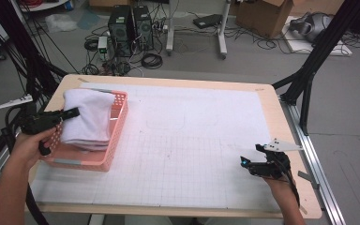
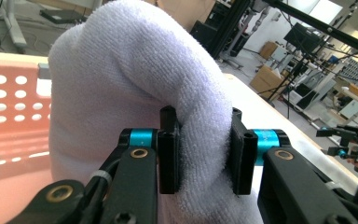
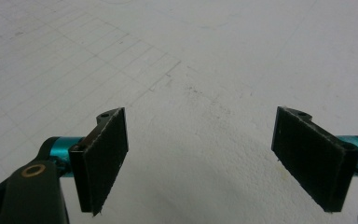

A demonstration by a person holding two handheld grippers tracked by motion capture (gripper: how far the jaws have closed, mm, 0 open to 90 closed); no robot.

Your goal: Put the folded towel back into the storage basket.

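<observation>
left gripper (image 2: pixel 204 154) fingers pinch the white towel (image 1: pixel 88 119) over the pink basket (image 1: pixel 117 136); right gripper (image 3: pixel 200 158) fingers wide, empty.

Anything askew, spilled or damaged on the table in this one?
Nothing damaged or spilled. The folded white towel bulges above the pink basket rim because the left gripper pinches it; the right gripper rests open.
</observation>
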